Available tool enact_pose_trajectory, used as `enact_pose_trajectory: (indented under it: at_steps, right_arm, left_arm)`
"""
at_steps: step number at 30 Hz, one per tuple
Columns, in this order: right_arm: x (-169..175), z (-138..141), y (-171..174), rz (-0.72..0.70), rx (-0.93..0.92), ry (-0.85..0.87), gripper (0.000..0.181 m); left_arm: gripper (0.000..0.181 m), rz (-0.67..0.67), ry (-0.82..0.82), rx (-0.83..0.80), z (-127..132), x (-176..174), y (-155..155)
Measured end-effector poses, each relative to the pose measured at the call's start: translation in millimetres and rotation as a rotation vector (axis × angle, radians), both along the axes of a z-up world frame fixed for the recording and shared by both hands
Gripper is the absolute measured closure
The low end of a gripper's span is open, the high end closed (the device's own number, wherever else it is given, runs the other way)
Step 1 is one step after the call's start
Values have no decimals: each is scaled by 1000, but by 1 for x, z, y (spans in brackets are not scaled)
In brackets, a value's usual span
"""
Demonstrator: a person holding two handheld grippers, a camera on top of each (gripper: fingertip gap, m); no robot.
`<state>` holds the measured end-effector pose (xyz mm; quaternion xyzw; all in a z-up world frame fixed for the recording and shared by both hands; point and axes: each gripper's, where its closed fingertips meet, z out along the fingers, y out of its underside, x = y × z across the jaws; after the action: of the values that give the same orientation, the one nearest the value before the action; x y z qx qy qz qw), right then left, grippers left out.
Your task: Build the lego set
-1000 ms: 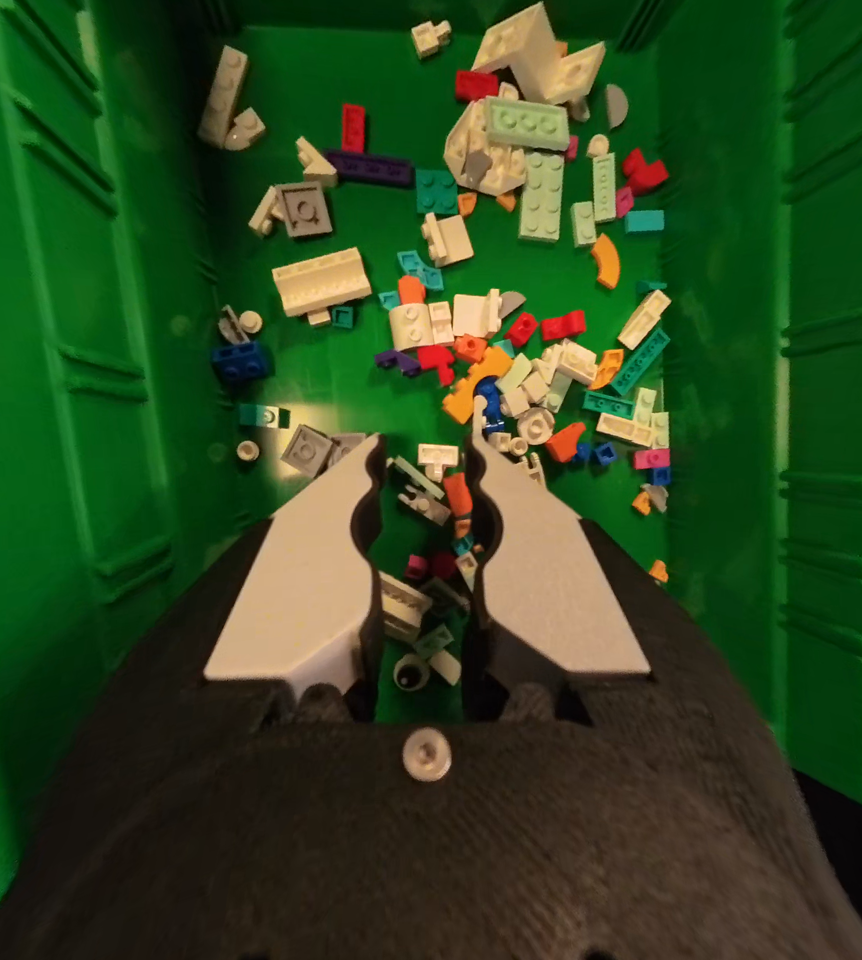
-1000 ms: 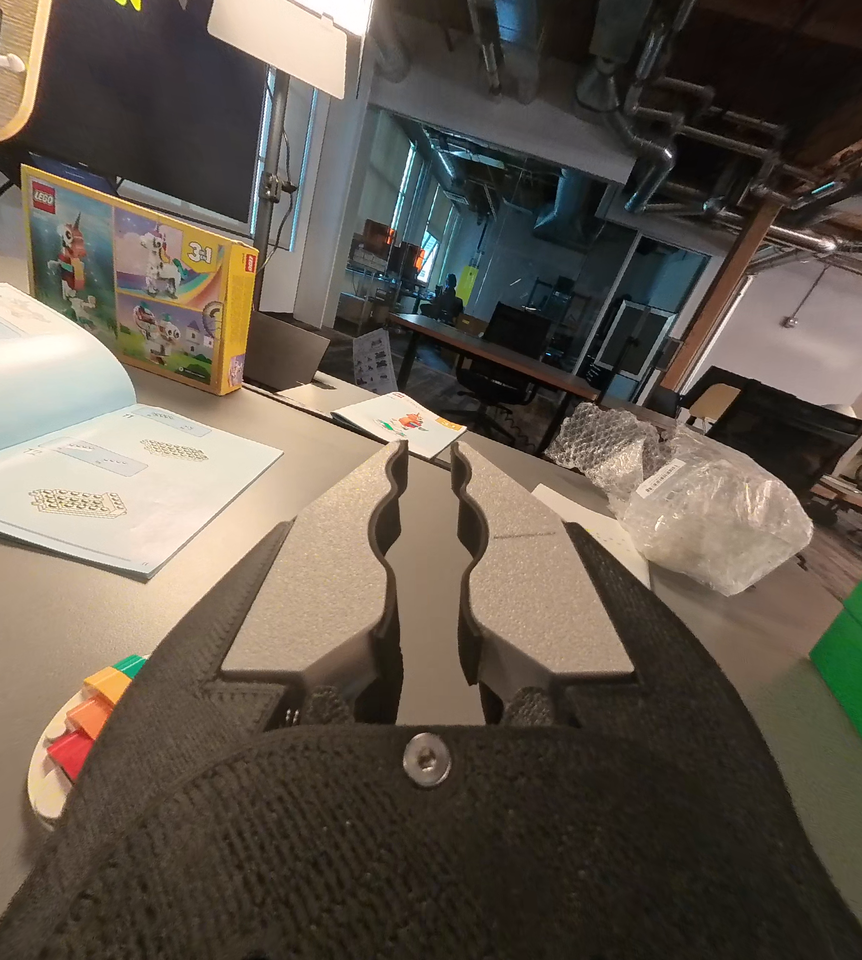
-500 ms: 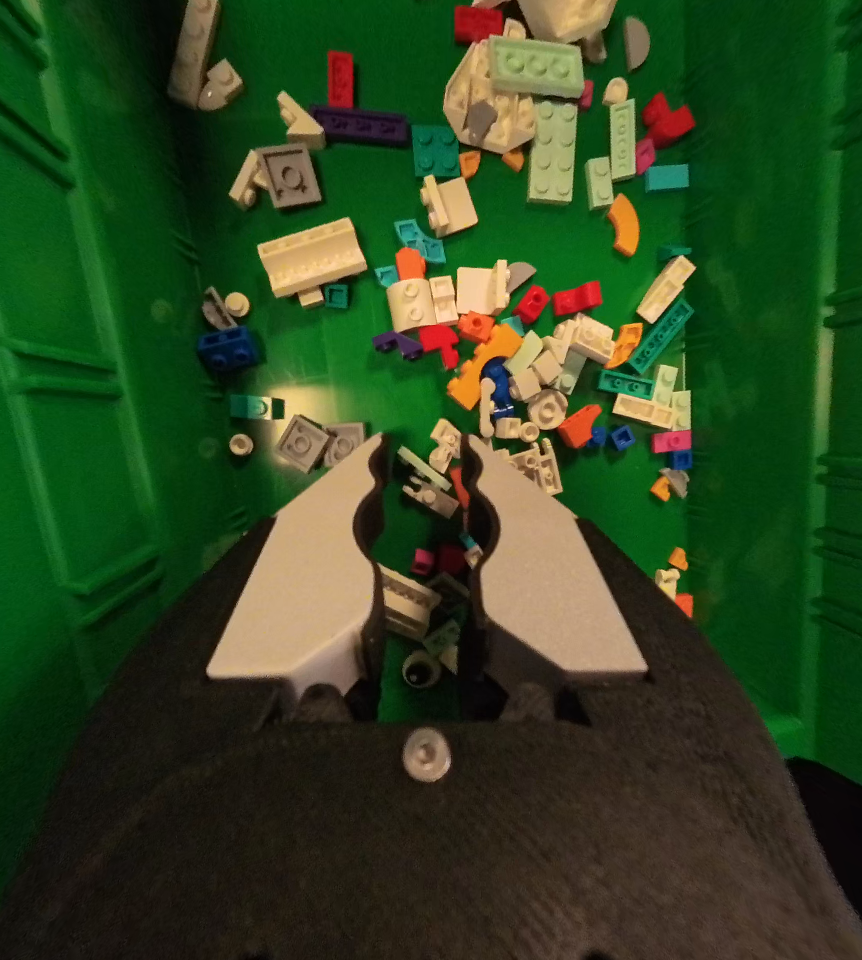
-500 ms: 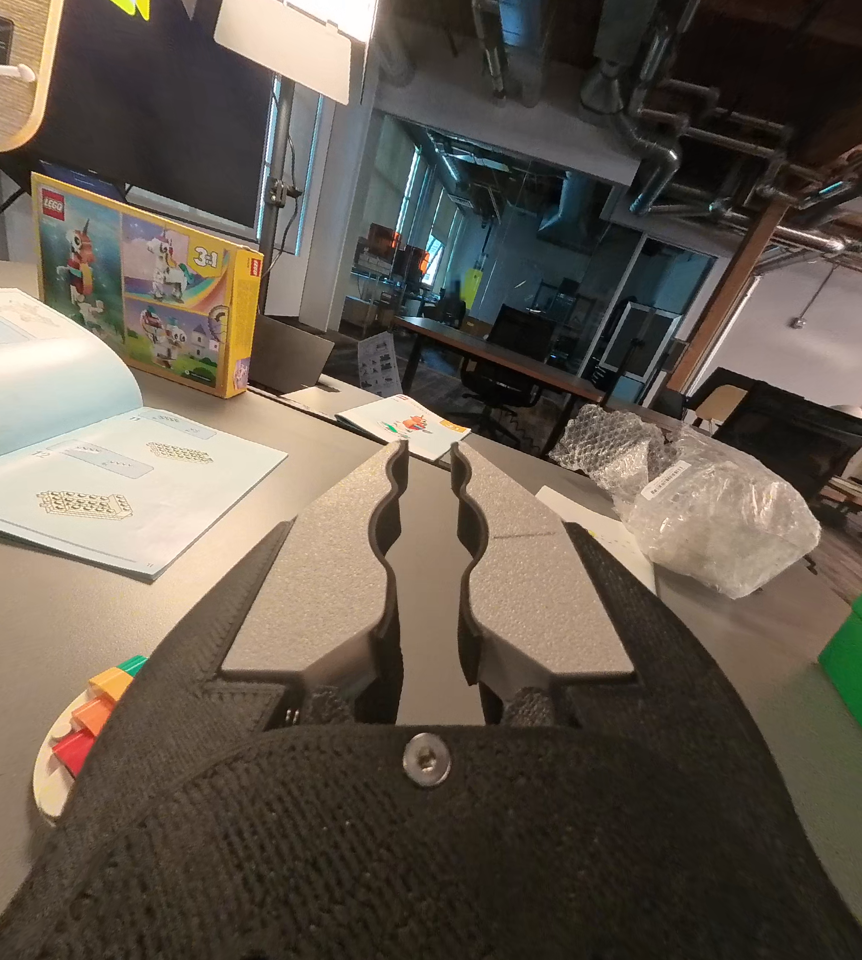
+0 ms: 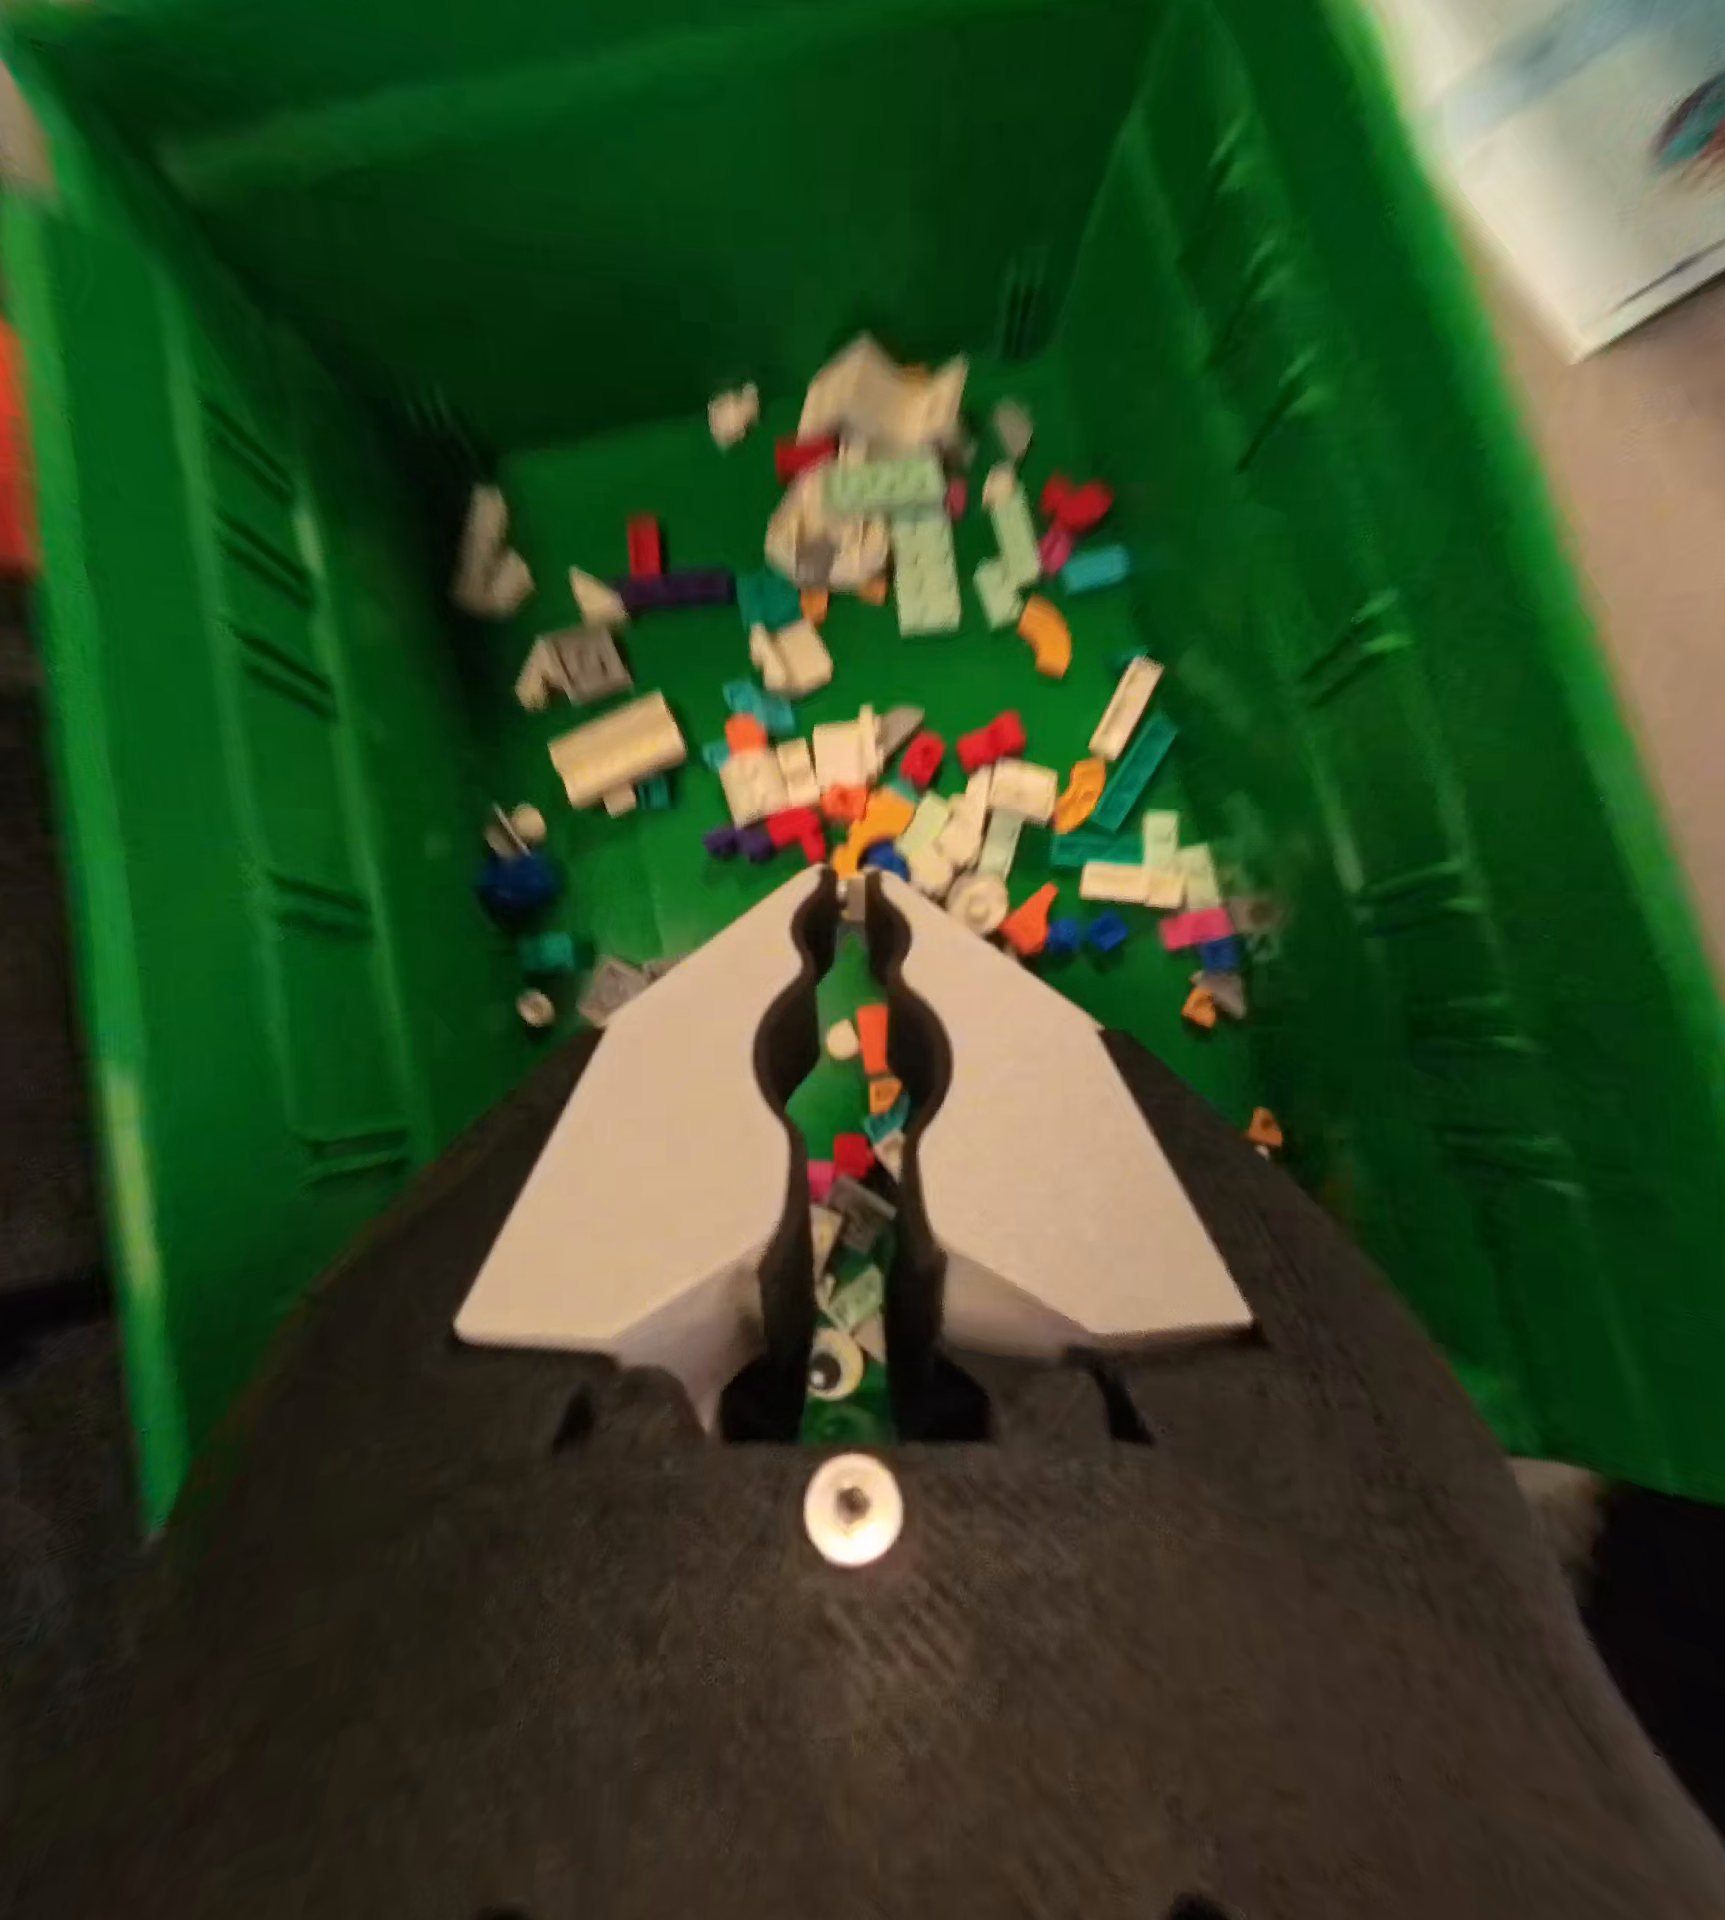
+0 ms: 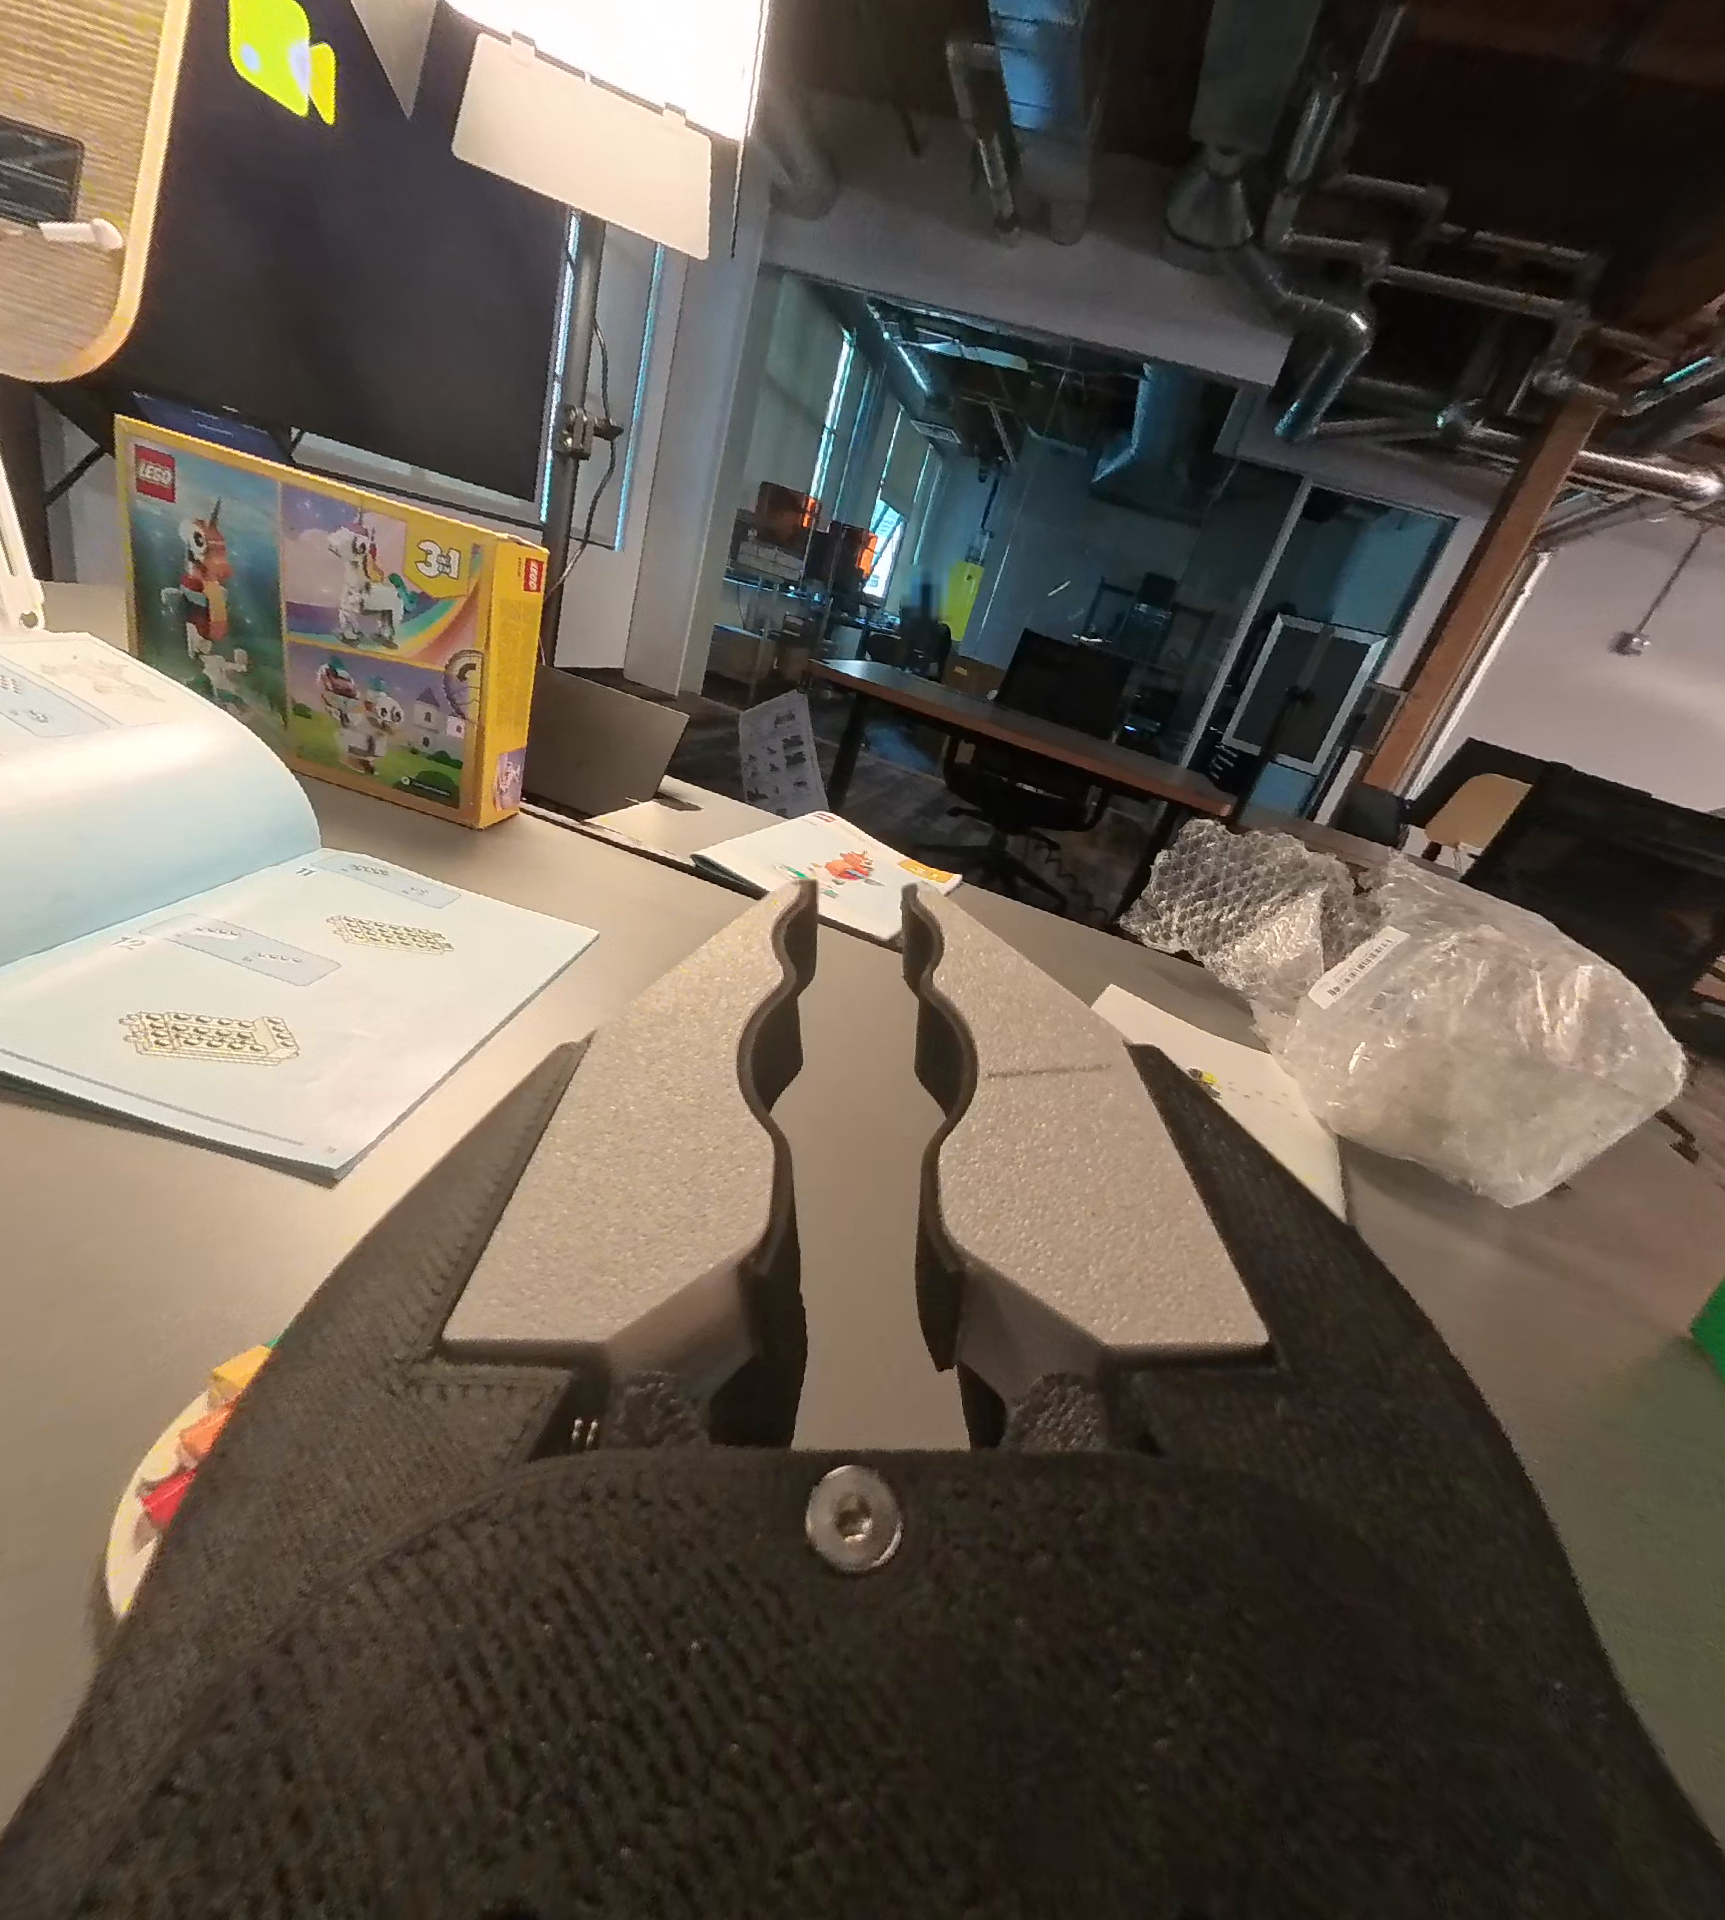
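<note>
On the left wrist view my left gripper (image 5: 845, 896) points down into the green bin (image 5: 245, 727), tips pinched on a small pale piece (image 5: 851, 894) above the loose bricks (image 5: 899, 727). On the right wrist view my right gripper (image 6: 856, 902) lies level above the tabletop (image 6: 58, 1247), fingers slightly apart and empty, the open instruction booklet (image 6: 245, 997) left of it.

Each gripper, left (image 5: 845, 883) and right (image 6: 858, 891), has two light grey wedge-shaped fingers (image 6: 650, 1122) with a fine grainy top surface. The inner faces carry black pads (image 5: 785, 1049) with a wavy profile of bulges and hollows. The fingers emerge from slots in a black, coarse-textured housing (image 6: 837, 1714) that widens toward 6 o'clock, with one silver hex-socket screw (image 6: 853, 1524) on the centreline.
</note>
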<state>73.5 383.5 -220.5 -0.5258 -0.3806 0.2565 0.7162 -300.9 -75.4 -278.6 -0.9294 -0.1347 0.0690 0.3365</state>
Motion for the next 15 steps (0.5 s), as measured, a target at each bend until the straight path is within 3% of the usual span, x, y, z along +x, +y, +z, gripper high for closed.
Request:
enact_pose_trajectory:
  at_steps: [4, 7, 12, 15]
  right_arm:
    - [-1, 1, -2, 15, -1, 5, 167]
    - [-2, 3, -6, 29, 18, 5, 167]
    - [-9, 3, -17, 61, 78, -36, 167]
    - [-17, 1, -27, 94, 121, -78, 168]
  left_arm:
    - [177, -196, 323, 190, 71, 44, 31]
    - [177, -373, 468, 248, 94, 99, 64]
    - [177, -561, 422, 238, 66, 174, 132]
    - [177, -694, 224, 267, 39, 230, 178]
